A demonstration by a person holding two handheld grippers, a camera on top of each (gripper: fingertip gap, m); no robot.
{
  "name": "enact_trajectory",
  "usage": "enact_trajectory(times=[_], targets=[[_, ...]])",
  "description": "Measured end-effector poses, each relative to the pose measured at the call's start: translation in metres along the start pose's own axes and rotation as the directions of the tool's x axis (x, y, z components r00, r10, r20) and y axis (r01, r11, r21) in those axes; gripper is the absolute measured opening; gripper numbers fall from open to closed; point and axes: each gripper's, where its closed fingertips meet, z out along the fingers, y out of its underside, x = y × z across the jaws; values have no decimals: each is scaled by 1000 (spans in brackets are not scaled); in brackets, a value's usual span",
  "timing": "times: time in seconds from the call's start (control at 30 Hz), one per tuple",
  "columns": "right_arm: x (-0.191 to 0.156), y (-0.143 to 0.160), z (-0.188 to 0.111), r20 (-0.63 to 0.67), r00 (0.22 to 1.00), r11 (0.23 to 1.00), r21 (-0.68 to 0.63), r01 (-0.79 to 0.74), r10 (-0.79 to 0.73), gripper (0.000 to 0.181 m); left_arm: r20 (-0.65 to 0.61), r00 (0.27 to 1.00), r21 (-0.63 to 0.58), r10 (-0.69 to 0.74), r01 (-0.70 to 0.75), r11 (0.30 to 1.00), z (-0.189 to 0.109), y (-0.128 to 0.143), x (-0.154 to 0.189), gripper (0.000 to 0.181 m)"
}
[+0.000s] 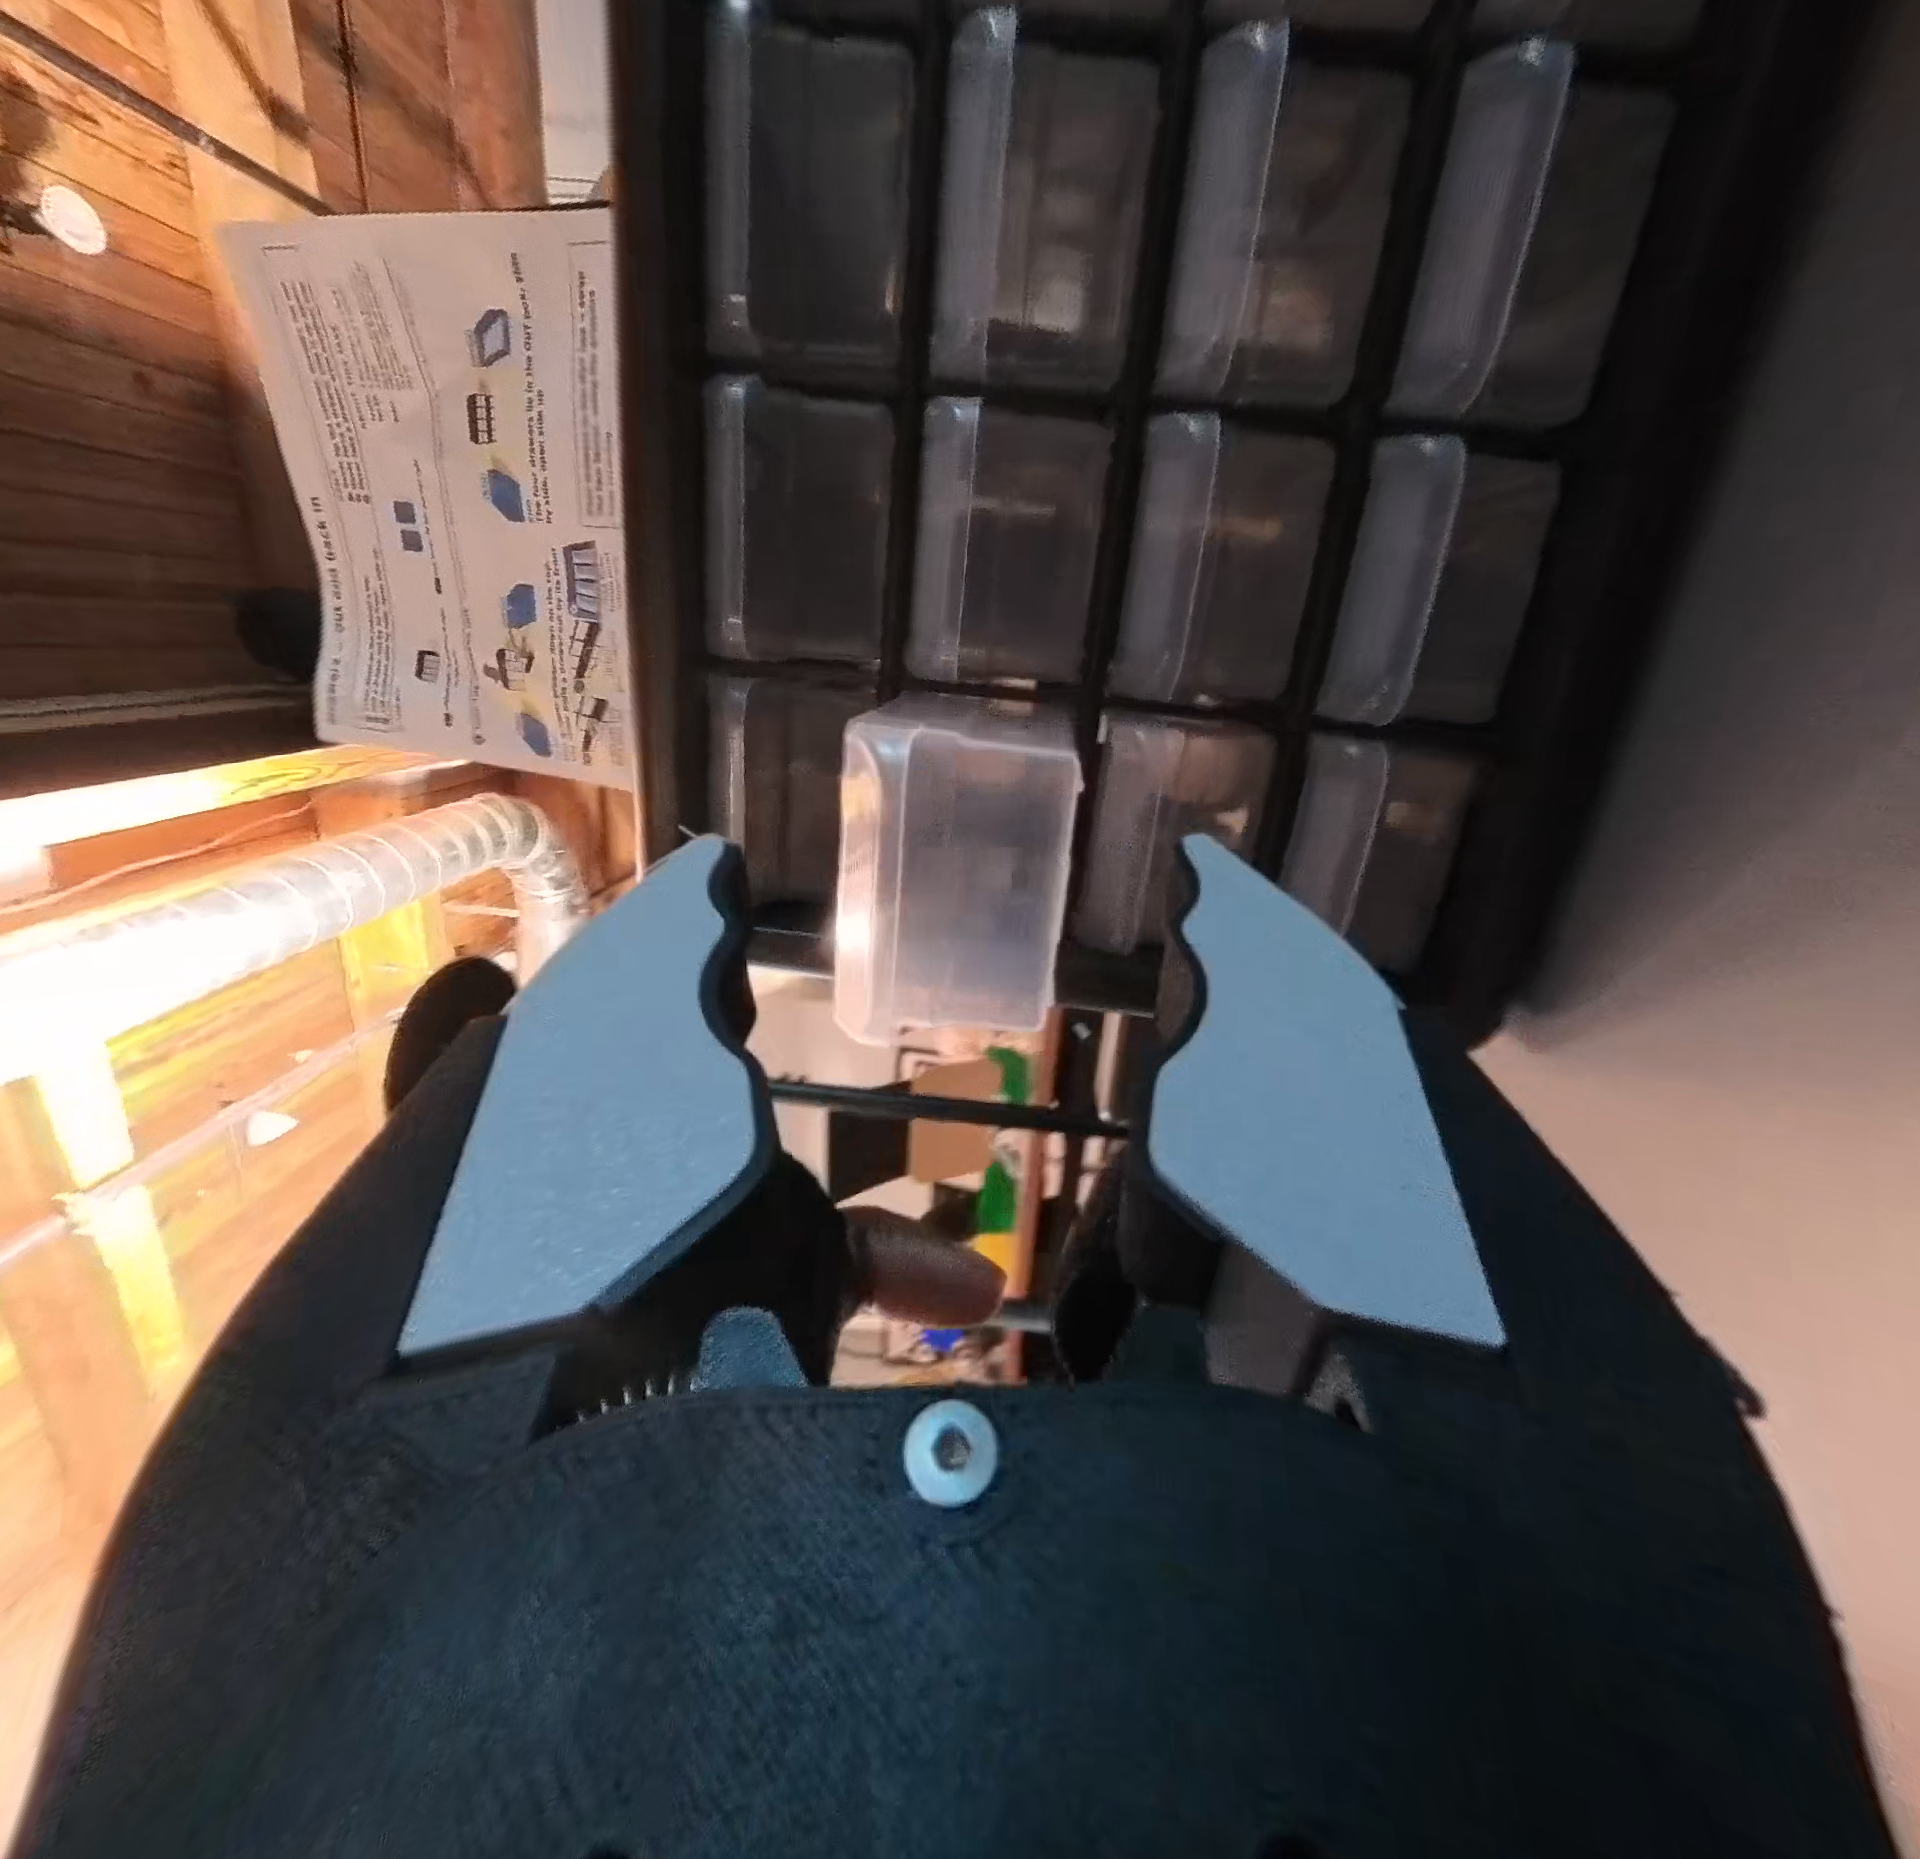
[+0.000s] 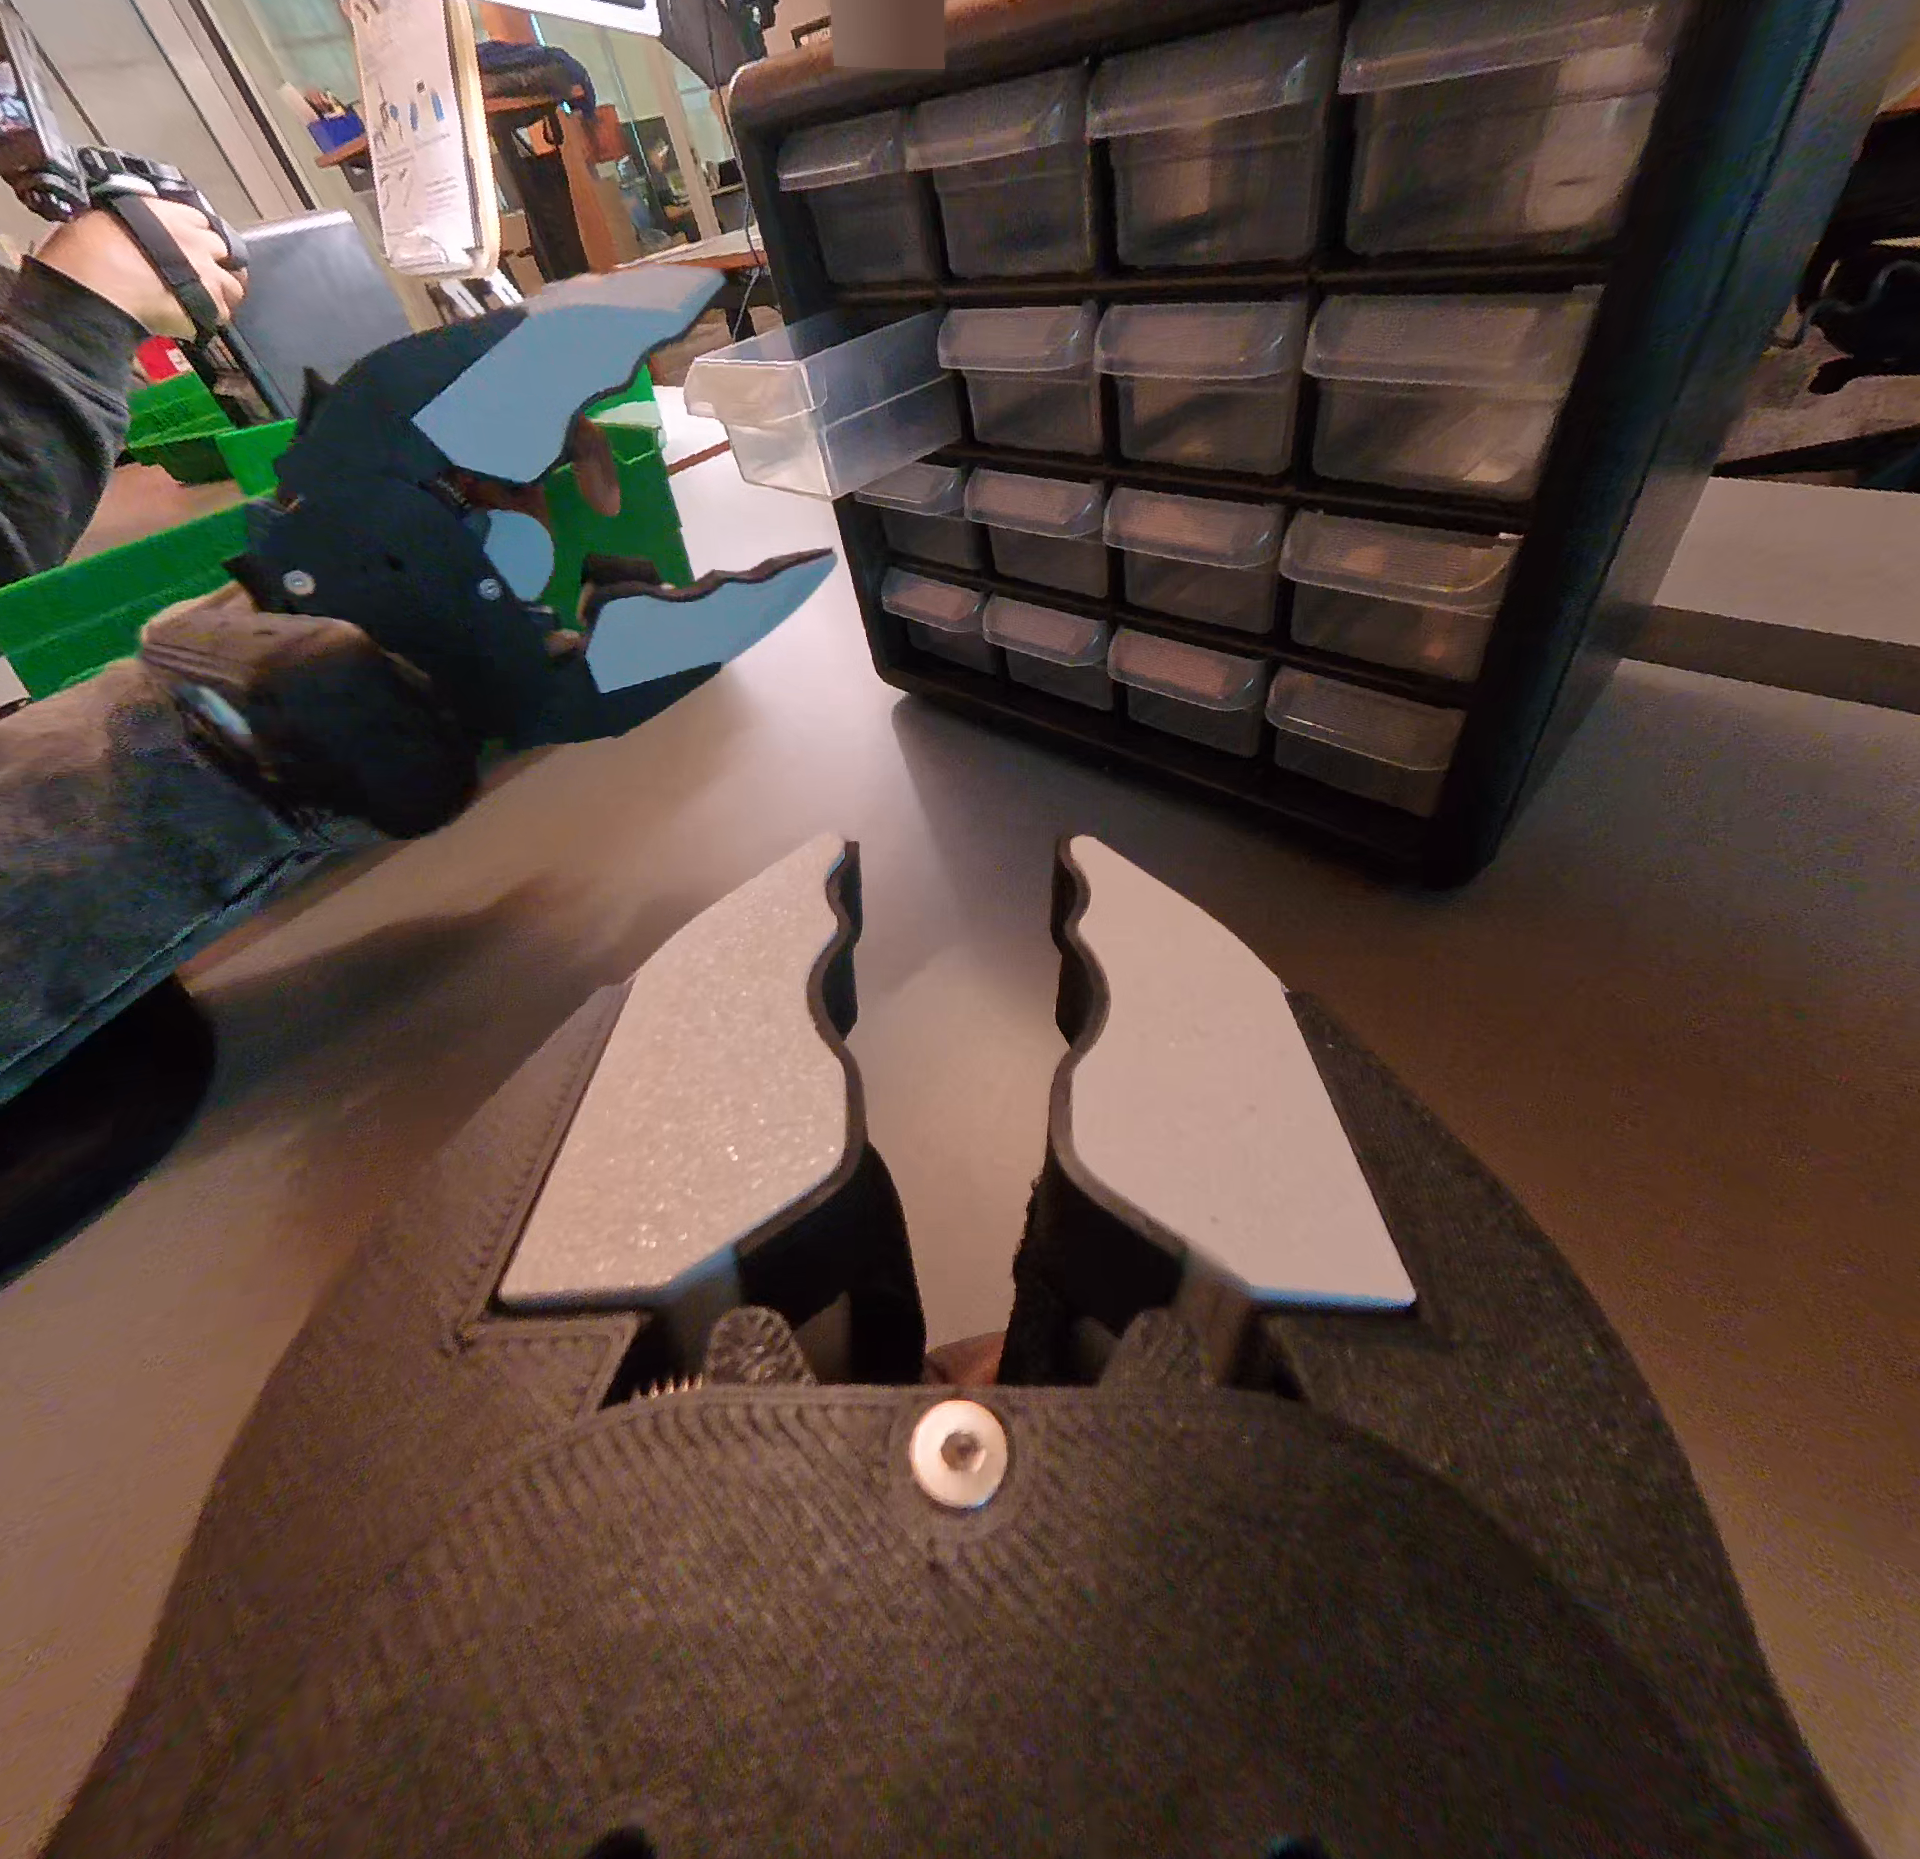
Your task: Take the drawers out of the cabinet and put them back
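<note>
A black cabinet (image 2: 1704,459) of several small clear drawers stands on the table. One clear drawer (image 2: 831,407) in the left column, second row from the top, sticks partly out of its slot. My left gripper (image 2: 774,422) is rolled onto its side, open and empty. One of its fingers (image 2: 582,375) is above and one below the level of the drawer's front end. In the left wrist view the drawer (image 1: 951,801) shows just beyond the open left gripper (image 1: 956,853), apart from both fingers. My right gripper (image 2: 956,859) is open and empty, low over the table in front of the cabinet.
Green bins (image 2: 104,604) stand at the left behind the left gripper. A printed instruction sheet (image 1: 447,490) stands beside the cabinet. The grey table (image 2: 1558,1082) stretches in front of the cabinet. A person's hand (image 2: 125,282) holds the left gripper's handle.
</note>
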Motion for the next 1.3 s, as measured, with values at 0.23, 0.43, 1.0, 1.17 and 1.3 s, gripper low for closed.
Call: enact_trajectory(times=[0.23,0.43,1.0,1.17,1.3], targets=[[1,0,1,-2,1000,1000,-5,4,-4,35,15,993,-82,113,-111,990,12,12,1,46],[1,1,0,-6,1000,1000,-8,12,-12,35,-96,990,-36,99,-103,994,-13,2,-5,46],[5,6,3,-26,999,999,-30,24,-25,34,-427,903,-56,51,-83,995,-60,-7,0,41],[6,7,4,-29,999,999,-35,22,-23,34,-500,862,-70,77,-129,989,-74,-10,6,40],[6,8,5,-32,999,999,-42,32,-34,34,-494,867,-64,67,-113,992,-74,-14,6,39]])
